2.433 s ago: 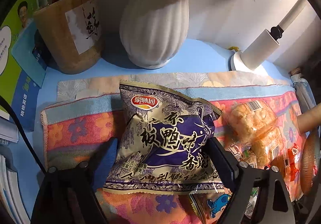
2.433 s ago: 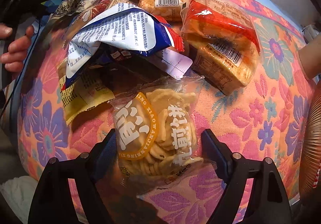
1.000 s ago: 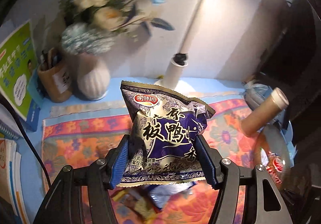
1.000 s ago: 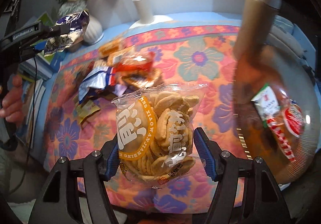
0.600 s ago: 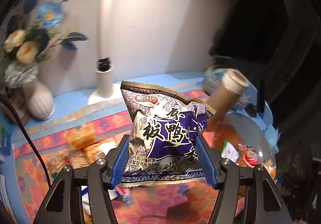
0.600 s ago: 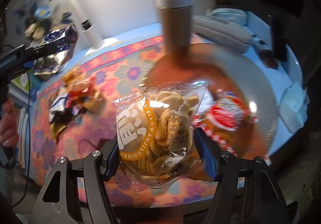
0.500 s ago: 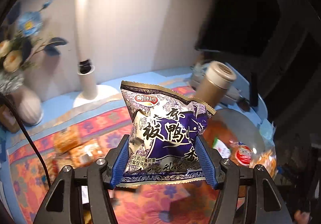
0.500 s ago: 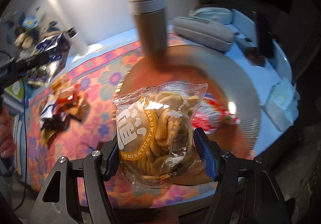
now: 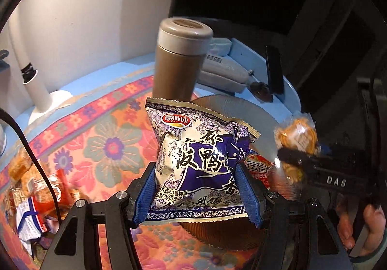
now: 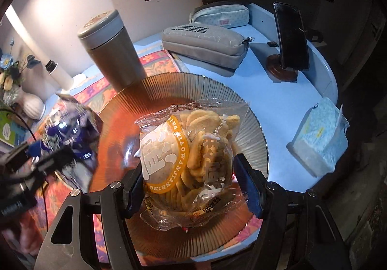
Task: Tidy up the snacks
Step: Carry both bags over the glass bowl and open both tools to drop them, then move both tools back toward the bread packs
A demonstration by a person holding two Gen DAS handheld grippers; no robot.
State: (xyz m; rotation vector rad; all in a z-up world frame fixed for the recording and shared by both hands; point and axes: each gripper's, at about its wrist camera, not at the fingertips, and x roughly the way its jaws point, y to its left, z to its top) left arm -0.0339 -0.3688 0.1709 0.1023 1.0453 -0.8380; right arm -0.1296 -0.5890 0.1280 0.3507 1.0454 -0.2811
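Observation:
My left gripper is shut on a purple and silver snack bag, held up over the near-left rim of the ribbed brown glass plate. My right gripper is shut on a clear bag of round crackers, hanging above the middle of the same plate. A red-labelled snack pack lies on the plate behind the purple bag. In the right wrist view the purple bag shows blurred at the plate's left edge. In the left wrist view the cracker bag shows blurred at the right.
A tall brown thermos stands just behind the plate on the flowered cloth. Several loose snack packs lie at the cloth's left. Pencil cases, a phone on a stand and a tissue pack sit on the blue table. A hand grips the right tool.
Both grippers lifted their bags off the cloth and carried them to the right, from the snack pile to over the glass plate. The grips have not changed.

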